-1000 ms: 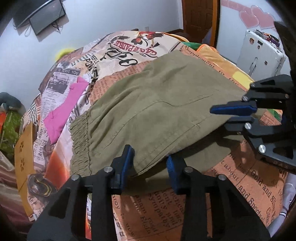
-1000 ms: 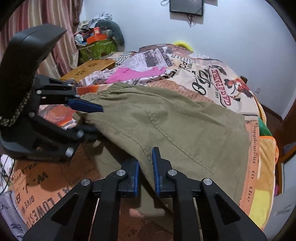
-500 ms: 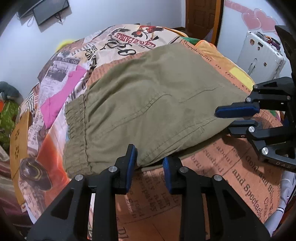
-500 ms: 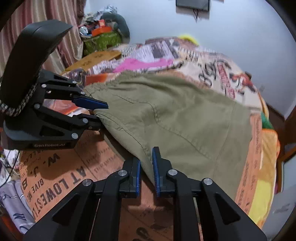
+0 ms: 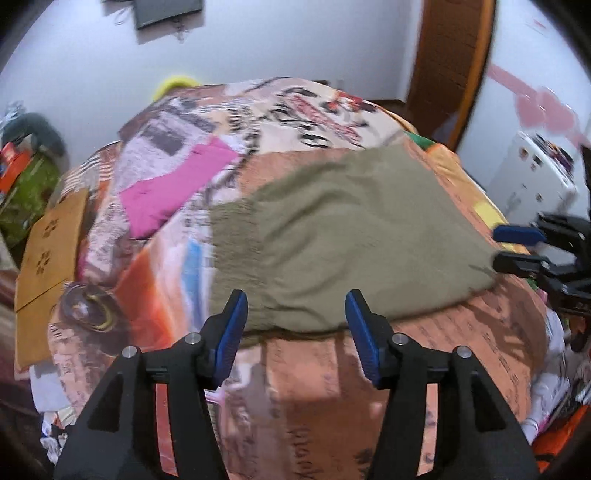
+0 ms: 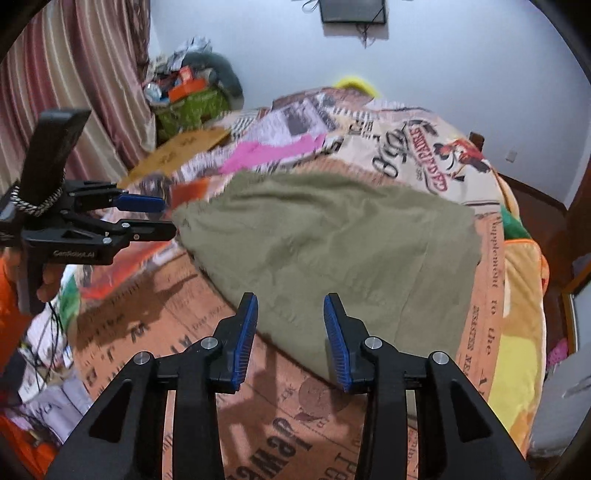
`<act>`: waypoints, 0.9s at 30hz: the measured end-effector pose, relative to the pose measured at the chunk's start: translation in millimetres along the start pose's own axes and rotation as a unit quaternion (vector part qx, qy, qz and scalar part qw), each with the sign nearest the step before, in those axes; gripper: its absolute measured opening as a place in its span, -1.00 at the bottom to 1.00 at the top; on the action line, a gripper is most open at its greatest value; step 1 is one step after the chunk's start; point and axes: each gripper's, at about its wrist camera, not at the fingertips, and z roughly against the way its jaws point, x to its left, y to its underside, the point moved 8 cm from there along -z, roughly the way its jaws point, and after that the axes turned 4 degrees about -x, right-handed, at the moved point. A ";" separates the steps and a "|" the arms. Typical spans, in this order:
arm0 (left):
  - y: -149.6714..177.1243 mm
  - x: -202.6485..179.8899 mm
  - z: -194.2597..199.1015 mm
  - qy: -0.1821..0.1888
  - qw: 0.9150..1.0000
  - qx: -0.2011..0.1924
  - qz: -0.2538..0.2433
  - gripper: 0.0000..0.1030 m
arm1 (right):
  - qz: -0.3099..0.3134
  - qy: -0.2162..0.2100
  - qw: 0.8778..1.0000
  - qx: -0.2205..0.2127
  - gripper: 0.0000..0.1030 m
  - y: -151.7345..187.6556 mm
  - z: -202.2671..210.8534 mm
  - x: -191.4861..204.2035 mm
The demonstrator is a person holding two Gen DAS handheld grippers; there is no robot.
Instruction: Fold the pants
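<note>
1. Right now the olive pants point(image 5: 354, 236) lie flat in a folded slab on the bedspread point(image 5: 332, 387), which is printed with newspaper text and pictures; both wrist views show them in the middle of the bed.
2. From the left wrist view, the left gripper point(image 5: 295, 332) hangs just short of the near edge of the pants with its blue-padded fingers point(image 5: 231, 334) spread wide and nothing between them.
3. From the right wrist view, the right gripper point(image 6: 290, 336) is likewise spread apart, its blue pads point(image 6: 338, 343) above the near edge of the cloth and not pinching it.
4. Each gripper shows in the other's camera: the right gripper point(image 5: 517, 247) sits at the right corner of the pants, and the left gripper point(image 6: 147, 216) sits at the left corner, both with a gap between the fingers. Whether the tips touch the fabric there cannot be told.
5. Farther left on the bedspread lies a pink garment point(image 5: 173, 188), apart from the pants.
6. A tan board point(image 5: 51, 236) with paw cut-outs rests at the far left edge of the bed.
7. On the far wall hangs a dark screen point(image 6: 352, 11).
8. Striped curtains point(image 6: 55, 85) hang at the left in the right wrist view, with a heap of clutter point(image 6: 192, 88) beside them.
</note>
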 end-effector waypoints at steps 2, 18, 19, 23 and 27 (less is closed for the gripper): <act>-3.2 9.7 -7.8 0.001 1.000 0.004 0.022 0.07 | -0.018 -0.001 1.000 0.004 -0.34 -1.5 -6.0 -4.5; 42.0 38.0 -55.1 -0.019 0.995 0.053 0.078 0.22 | -0.098 0.068 0.989 0.085 -0.34 62.6 -21.0 -73.4; 42.7 38.9 -55.3 -0.020 0.995 0.052 0.078 0.24 | -0.103 0.069 0.989 0.085 -0.34 65.4 -18.9 -77.6; 46.1 40.5 -56.2 -0.018 0.995 0.053 0.087 0.26 | -0.133 0.073 0.985 0.076 -0.27 76.6 -4.2 -92.1; 48.1 39.7 -57.6 -0.023 0.995 0.051 0.084 0.29 | -0.119 0.110 0.983 0.089 -0.27 90.1 1.7 -102.4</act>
